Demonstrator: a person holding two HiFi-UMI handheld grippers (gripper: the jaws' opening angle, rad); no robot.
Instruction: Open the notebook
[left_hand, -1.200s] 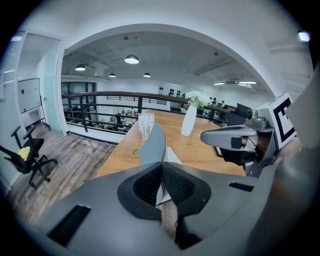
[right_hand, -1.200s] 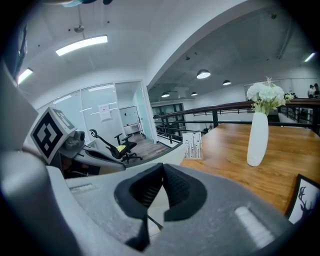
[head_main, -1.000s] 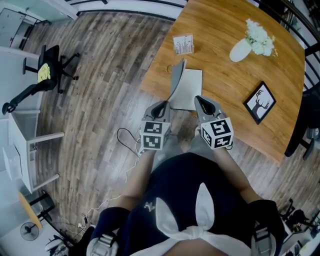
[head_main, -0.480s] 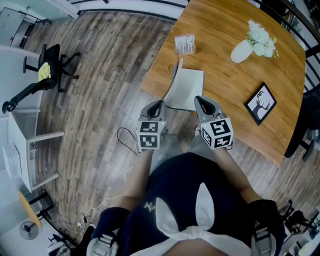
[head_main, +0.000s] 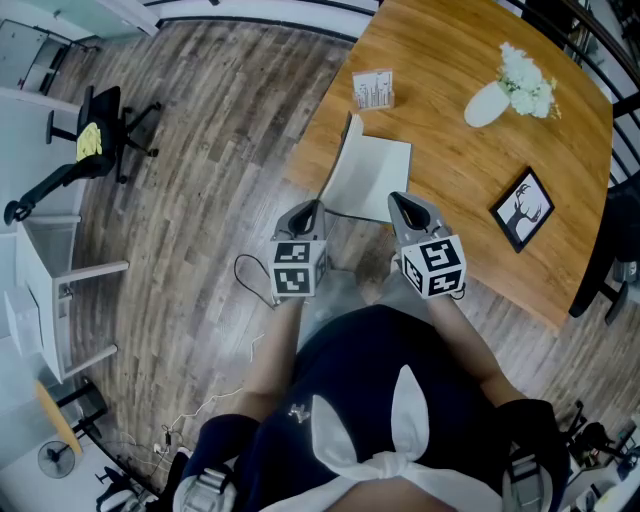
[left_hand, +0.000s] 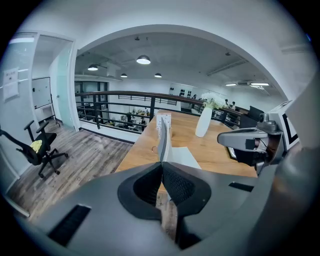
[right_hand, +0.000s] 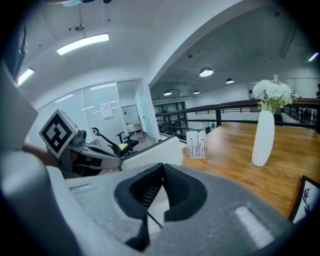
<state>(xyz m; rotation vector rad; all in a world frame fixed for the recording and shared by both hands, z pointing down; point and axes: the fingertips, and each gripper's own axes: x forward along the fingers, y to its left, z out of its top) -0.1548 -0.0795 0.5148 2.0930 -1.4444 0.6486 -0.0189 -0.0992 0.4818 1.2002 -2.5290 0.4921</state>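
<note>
At the table (head_main: 420, 100) edge, left hand-held gripper (head_main: 316, 207) pinches the raised notebook cover (head_main: 338, 166).

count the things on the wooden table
4: notebook at the near edge, cover lifted; small printed card beyond it; white flower vase to the right; framed deer picture nearer, right. Nothing looks hidden.

notebook (head_main: 380, 180) | half open | grey cover (head_main: 337, 170) lifted steeply | table (head_main: 455, 150) near edge
</note>
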